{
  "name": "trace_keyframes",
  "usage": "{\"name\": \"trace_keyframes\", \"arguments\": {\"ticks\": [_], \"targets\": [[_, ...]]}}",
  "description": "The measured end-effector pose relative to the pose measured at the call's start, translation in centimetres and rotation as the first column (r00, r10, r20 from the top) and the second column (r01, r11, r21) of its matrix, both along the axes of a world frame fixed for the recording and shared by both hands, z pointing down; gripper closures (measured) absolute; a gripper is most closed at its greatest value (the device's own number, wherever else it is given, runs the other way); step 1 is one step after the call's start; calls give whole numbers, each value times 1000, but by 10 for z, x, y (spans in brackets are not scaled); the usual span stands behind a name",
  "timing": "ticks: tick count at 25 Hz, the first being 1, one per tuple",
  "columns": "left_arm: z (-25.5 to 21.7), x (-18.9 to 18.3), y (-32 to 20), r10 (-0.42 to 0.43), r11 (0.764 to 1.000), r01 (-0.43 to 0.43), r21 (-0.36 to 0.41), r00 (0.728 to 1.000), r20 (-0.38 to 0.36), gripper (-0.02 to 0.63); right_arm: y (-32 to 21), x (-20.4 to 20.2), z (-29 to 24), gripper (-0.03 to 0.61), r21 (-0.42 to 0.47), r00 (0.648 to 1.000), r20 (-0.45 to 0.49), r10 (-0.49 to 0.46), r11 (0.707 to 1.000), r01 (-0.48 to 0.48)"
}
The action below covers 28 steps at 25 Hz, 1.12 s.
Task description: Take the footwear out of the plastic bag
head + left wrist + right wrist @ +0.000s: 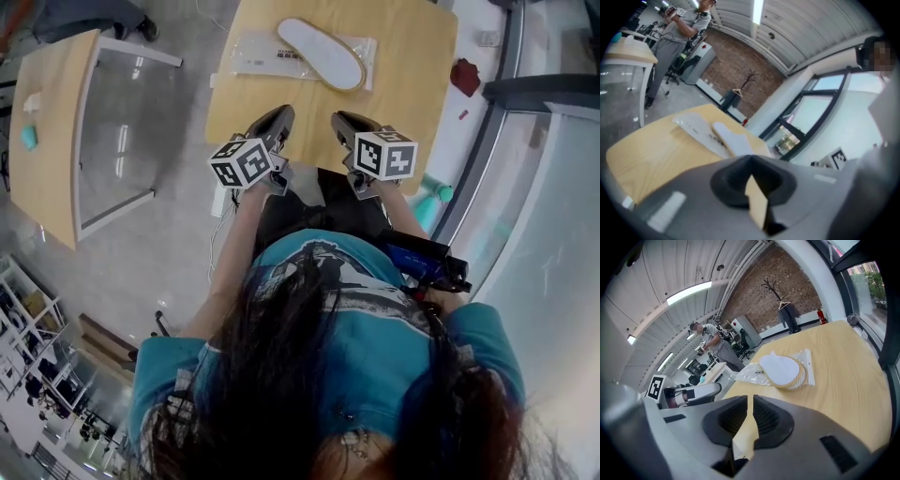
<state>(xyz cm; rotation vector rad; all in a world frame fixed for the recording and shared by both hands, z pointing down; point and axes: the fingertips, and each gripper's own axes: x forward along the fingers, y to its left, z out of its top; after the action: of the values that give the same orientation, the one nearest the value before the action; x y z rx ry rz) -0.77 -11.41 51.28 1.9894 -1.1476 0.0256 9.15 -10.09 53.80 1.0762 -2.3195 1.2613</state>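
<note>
A white flat slipper [321,53] lies on the far part of the wooden table [412,56], resting over a clear plastic bag [253,54] that stretches out to its left. Both grippers hover side by side over the table's near edge, well short of the slipper. My left gripper [279,117] is shut with nothing in it; in its own view the slipper [731,138] and bag [693,125] lie beyond its jaws [749,157]. My right gripper [342,120] holds nothing, only a thin slit between its jaws [753,397]; the slipper [780,369] is ahead.
A second wooden table [47,141] stands to the left across a strip of grey floor. A red object [464,75] lies right of the table, by the window frame [487,141]. A person [712,341] stands at the far workstations.
</note>
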Motion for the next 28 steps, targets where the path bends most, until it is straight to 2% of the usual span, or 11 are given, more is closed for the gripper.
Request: {"name": "trace_keyframes", "arguments": {"ticks": [4,7,12,18,24,28], "targets": [[-8,-24,18,38,999,-38,37,999,18,614,15,-17,-7,535,14,999,4,46,999,-46],[-13,-52,40,46,997,-46,56,999,6,614,36,-44,-12,535,5,995,49,87,996,-87],[-19,-97,90,102,990,-102,93,995,6,614,90,-97,-22,535,26,992,59,110,993,-111],[-19,-142,151,178,976,-179,126,984,18,615,166,-144,-23,535,15,980,64,189,982,-190],[-27,-159,197,249,953,-250,172,968,33,615,230,-168,-31,535,0,971,53,232,973,-232],[-34,-141,231,307,926,-314,208,950,67,615,263,-155,-37,535,12,967,38,251,968,-252]]}}
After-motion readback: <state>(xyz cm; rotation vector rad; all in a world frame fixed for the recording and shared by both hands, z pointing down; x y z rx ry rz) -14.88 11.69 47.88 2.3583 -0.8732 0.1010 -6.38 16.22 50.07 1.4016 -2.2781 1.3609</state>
